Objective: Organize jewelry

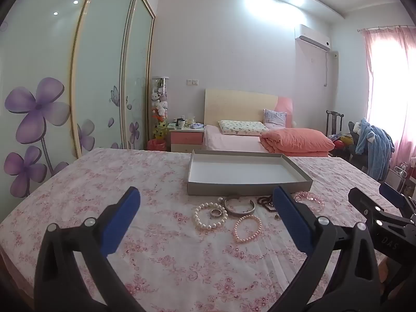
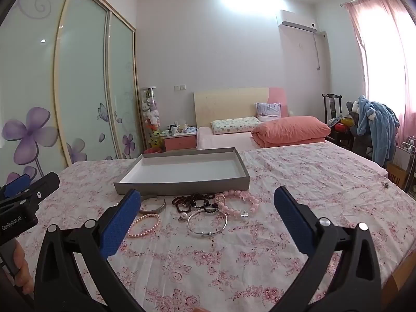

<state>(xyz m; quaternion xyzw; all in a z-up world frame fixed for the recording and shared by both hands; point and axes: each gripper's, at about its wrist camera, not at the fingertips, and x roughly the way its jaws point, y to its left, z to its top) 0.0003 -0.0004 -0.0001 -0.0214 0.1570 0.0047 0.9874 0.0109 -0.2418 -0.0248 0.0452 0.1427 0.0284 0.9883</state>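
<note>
An empty grey tray point(image 1: 249, 187) point(image 2: 182, 186) with a white floor sits on the floral cloth. In front of it lie a white pearl bracelet point(image 1: 197, 217) around a silver ring point(image 1: 216, 212), a silver cuff point(image 1: 239, 209) point(image 2: 158, 209), a pink pearl bracelet point(image 1: 247, 228) point(image 2: 145, 226), dark beads point(image 2: 193, 200), a pink crystal bracelet point(image 2: 238, 201) point(image 1: 310, 198) and a thin silver bangle point(image 2: 208, 222). My left gripper point(image 1: 205, 197) is open and empty, short of the jewelry. My right gripper point(image 2: 206, 197) is open and empty too.
The table is covered with a pink floral cloth point(image 2: 299, 176). A small metal piece point(image 2: 386, 185) lies at its far right edge. Behind stand a bed point(image 1: 234, 140), a nightstand point(image 1: 186, 137), a wardrobe point(image 1: 78, 78) and a chair with clothes point(image 2: 374, 130).
</note>
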